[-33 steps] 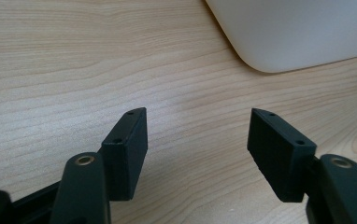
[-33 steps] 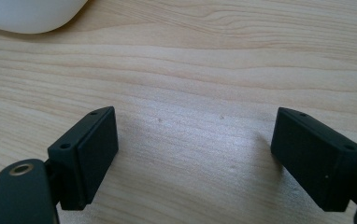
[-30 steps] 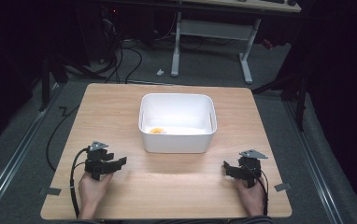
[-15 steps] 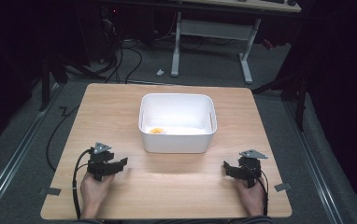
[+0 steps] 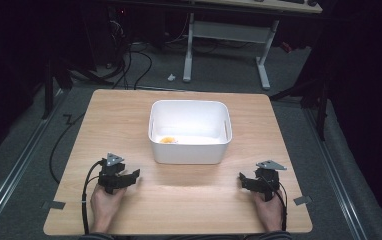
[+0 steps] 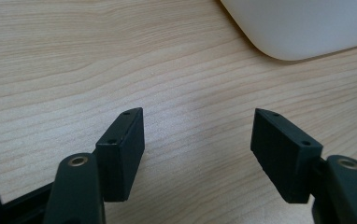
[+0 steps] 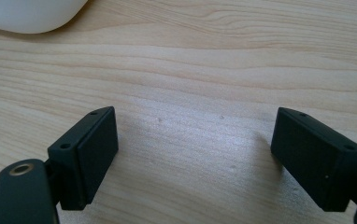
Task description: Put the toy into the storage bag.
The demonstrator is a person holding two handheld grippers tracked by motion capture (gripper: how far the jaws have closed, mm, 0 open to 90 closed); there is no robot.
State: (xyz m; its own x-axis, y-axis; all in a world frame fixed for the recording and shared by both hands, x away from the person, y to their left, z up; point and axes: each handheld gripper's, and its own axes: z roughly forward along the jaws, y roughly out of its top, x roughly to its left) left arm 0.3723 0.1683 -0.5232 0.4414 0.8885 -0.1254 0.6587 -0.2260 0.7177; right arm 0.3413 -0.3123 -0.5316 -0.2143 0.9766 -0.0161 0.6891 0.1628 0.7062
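A white rectangular tub stands in the middle of the wooden table, with a small orange thing lying in its near left corner. My left gripper rests low over the table near the front left, open, nothing between its jaws. In the left gripper view the gripper faces bare wood, and the tub's rounded corner shows at upper right. My right gripper sits at the front right, open and empty. The right gripper view has the gripper over wood, with the tub's corner at upper left.
Cables trail from each gripper toward the table's front edge. Beyond the table stand a white desk frame, floor cables and dark surroundings. Tape marks lie near the front corners.
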